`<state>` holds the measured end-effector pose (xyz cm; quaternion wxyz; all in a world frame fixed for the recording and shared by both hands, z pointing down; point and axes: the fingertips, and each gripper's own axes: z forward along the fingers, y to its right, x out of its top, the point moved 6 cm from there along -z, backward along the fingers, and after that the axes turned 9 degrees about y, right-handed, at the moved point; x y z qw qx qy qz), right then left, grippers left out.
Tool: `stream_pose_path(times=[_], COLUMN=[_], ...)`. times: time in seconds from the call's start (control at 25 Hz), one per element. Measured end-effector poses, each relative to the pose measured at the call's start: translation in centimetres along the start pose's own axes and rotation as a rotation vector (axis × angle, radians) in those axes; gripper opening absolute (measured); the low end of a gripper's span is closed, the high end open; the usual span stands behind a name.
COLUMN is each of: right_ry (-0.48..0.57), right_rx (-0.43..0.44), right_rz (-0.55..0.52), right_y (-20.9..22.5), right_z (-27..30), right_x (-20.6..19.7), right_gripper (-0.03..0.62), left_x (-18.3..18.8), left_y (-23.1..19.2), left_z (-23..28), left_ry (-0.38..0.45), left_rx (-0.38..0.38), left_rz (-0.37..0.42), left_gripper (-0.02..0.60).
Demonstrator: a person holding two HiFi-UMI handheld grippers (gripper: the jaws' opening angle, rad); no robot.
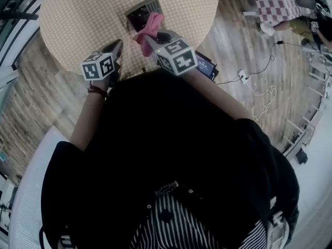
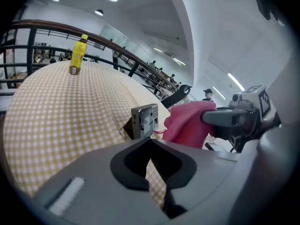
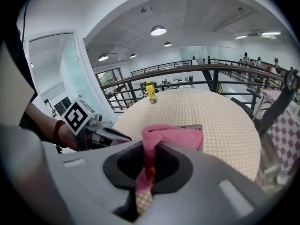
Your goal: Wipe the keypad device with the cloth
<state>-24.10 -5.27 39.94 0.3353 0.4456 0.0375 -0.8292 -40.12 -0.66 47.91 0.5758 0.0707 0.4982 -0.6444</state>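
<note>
Right gripper (image 3: 146, 179) clenched on the pink cloth (image 3: 173, 136); left gripper (image 2: 153, 170) closed, empty.
The cloth hung just beside the keypad device (image 2: 144, 121) on the checked table (image 2: 56, 111), hiding most of it in the right gripper view. The left gripper view showed its side plainly, with a yellow bottle (image 2: 78, 54) well behind.

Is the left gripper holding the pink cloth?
No, the pink cloth is pinched in the right gripper; the left gripper has nothing between its jaws.

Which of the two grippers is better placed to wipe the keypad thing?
Right gripper: it clamps the pink cloth, right at the keypad device. The left gripper holds nothing and sits farther back.
</note>
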Motion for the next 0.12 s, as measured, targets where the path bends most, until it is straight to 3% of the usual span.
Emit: stream_pose_path(times=[0.12], right_ry=[0.002], right_rx=[-0.032], right_rz=[0.023], right_y=[0.4], right_z=[-1.6], right_x=[-0.3], right_gripper=[0.029], left_x=[-1.7], left_y=[0.9], left_z=[0.4], left_ry=[-0.098], left_rx=[-0.039], left_rz=[-0.028], left_gripper=[0.005])
